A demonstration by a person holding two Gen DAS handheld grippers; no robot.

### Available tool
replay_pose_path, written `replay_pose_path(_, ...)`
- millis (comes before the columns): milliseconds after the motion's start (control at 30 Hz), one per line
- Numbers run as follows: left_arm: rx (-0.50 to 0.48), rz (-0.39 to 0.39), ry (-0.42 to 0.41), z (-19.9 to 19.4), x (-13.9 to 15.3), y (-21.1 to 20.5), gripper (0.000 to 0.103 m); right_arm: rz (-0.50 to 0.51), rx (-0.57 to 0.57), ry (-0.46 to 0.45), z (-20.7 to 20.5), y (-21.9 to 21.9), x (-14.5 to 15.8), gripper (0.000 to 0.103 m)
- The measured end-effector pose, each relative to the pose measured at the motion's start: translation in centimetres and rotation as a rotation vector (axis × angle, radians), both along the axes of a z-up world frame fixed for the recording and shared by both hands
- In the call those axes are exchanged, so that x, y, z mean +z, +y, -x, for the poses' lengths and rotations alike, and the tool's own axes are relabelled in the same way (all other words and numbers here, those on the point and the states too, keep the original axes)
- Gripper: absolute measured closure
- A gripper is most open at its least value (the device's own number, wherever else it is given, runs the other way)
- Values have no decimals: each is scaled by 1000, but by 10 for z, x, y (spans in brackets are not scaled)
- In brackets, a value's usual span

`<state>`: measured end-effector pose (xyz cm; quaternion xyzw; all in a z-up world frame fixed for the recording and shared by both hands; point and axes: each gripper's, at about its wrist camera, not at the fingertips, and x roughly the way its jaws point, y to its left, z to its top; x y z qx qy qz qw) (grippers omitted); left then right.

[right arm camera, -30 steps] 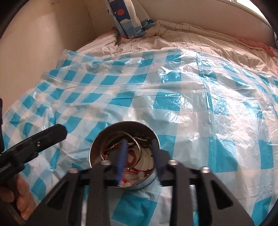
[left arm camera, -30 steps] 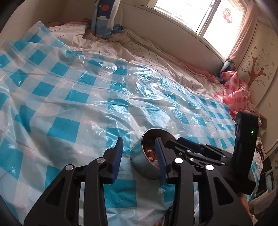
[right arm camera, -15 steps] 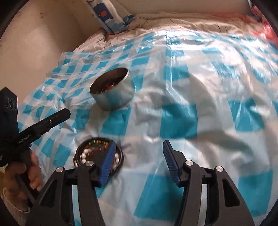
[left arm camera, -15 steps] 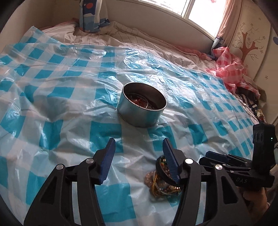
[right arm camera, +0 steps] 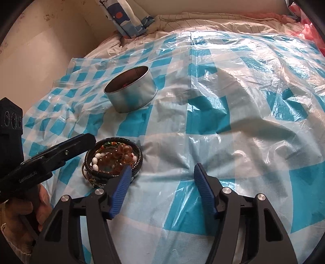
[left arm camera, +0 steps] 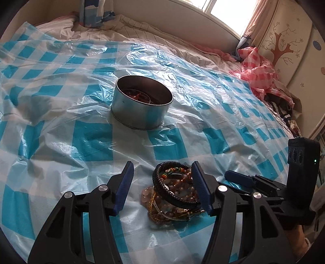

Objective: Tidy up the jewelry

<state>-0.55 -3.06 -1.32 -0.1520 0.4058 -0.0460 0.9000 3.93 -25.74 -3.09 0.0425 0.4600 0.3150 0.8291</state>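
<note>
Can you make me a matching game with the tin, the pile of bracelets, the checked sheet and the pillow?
Things:
1. tin
2. pile of bracelets
3. checked sheet
4. pillow

Descriptions:
A. blue and white, spread over the bed
B. round, silver, with some jewelry inside
C. propped at the far end of the bed
D. heaped on the sheet, nearest the cameras

Pairs: 1-B, 2-D, 3-A, 4-C

Right claw, jaws opening on nothing, hangs beside the bracelet pile on checked sheet.
</note>
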Motion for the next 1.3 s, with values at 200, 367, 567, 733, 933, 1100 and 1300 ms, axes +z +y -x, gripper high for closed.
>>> replay_pose_path(200,1,-25,8,-6,-3,-5,47,-36,-22,15,-3,-4,0,39)
replay_pose_path(367,9,-34,21,-8,-5,-4,47,-55,-33,25,-5,-5,-1,39)
replay_pose_path(567,34,-1,39,-12,-10,4,47,-53,-18,22,-6,-1,-2,33)
replay_pose_path(733,43,106,41,-11,-12,14,47,-57,-21,19,-5,-1,-2,33)
replay_pose_path(933,38,154,76,-15,-18,19,67,-66,-25,26,-6,-3,-3,33)
replay_pose_path(1100,-9,97,79,-17,-17,6,88,-68,-26,27,-7,-4,-2,33)
replay_pose_path(1300,11,210,-44,-7,1,21,93,-111,-72,25,-10,-13,0,33)
